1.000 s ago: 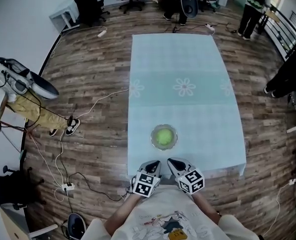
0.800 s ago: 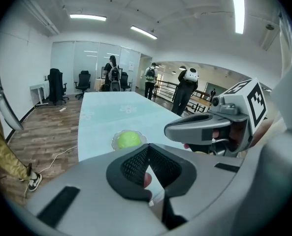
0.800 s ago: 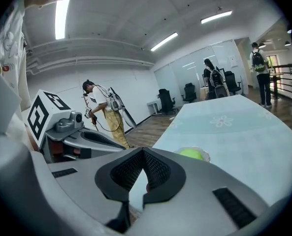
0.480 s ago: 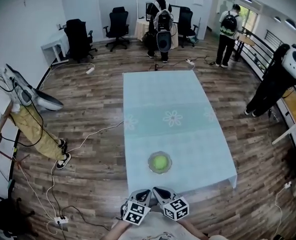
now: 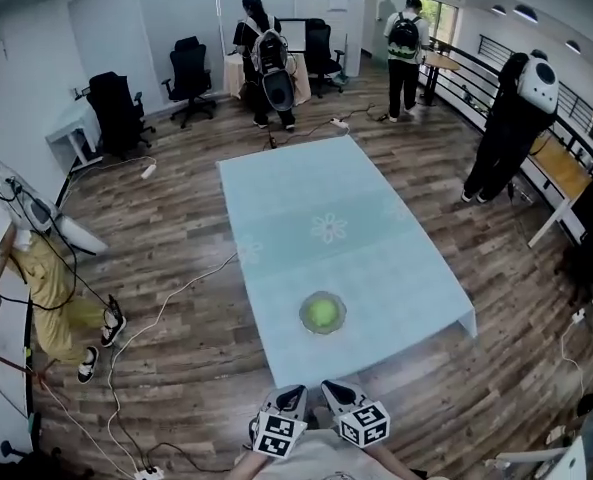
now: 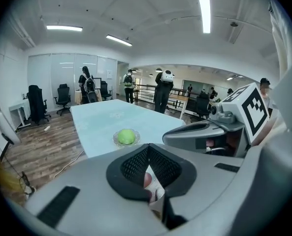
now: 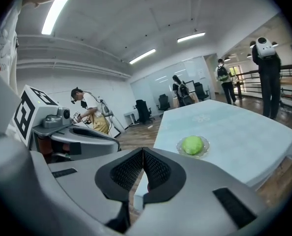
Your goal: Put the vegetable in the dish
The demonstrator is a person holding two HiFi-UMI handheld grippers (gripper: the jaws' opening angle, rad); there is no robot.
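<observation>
A round green vegetable (image 5: 322, 313) lies in a clear glass dish (image 5: 323, 301) near the front end of the pale blue table (image 5: 326, 238). The left gripper view shows the vegetable (image 6: 126, 136) in the dish (image 6: 117, 140), and the right gripper view shows the vegetable (image 7: 192, 144) in the dish (image 7: 204, 147). My left gripper (image 5: 288, 406) and right gripper (image 5: 334, 398) are held close to my body, off the table's near edge, well short of the dish. Both are shut with nothing between the jaws.
Several people stand around the room, one at the left (image 5: 46, 278) and others at the back (image 5: 268, 63) and right (image 5: 511, 123). Office chairs (image 5: 116, 113) stand at the back left. Cables (image 5: 166, 298) trail over the wooden floor left of the table.
The head view has tilted up and pulled back: the table and dish look smaller and farther, more of the room shows. Both grippers stay shut near my body.
</observation>
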